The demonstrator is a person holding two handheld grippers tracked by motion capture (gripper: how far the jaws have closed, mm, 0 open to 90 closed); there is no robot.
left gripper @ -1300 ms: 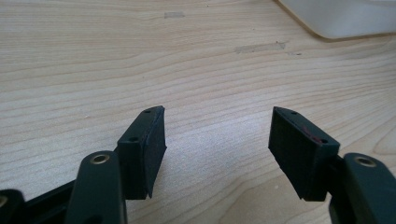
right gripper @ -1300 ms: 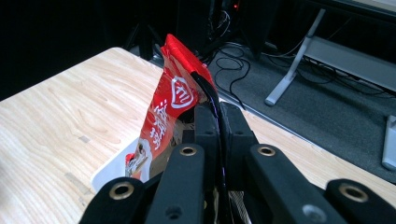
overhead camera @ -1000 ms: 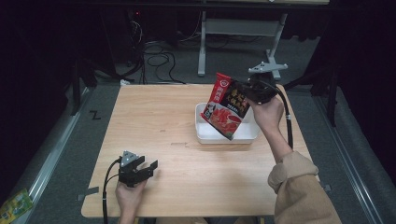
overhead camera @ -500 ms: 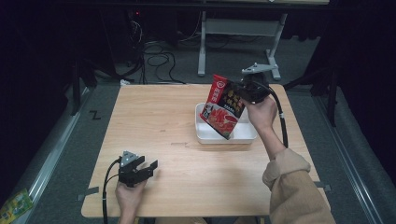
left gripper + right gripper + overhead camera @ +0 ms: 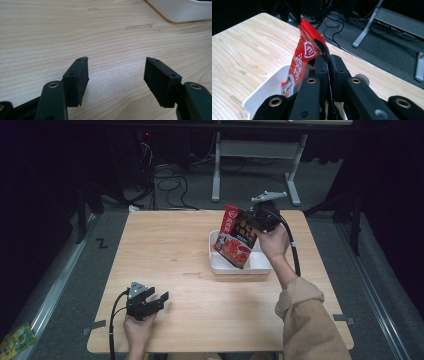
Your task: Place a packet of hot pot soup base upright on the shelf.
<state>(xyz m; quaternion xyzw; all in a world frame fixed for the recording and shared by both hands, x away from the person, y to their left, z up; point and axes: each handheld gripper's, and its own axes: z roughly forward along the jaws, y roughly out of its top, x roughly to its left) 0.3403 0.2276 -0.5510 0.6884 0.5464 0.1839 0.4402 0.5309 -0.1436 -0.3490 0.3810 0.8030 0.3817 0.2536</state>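
Lowering red packet [image 5: 236,239] into white tray [image 5: 218,262], clamped in right gripper [image 5: 255,222]. Left gripper [image 5: 116,77] idle, jaws apart. Next, probably: seat packet flat, then release.

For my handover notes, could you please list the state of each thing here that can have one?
Red packet: sealed, tilted, lower end in the tray.
White tray: upright on the table.
Right tongs: shut on the red packet's edge.
Left tongs: open, holding nothing, low over the table.
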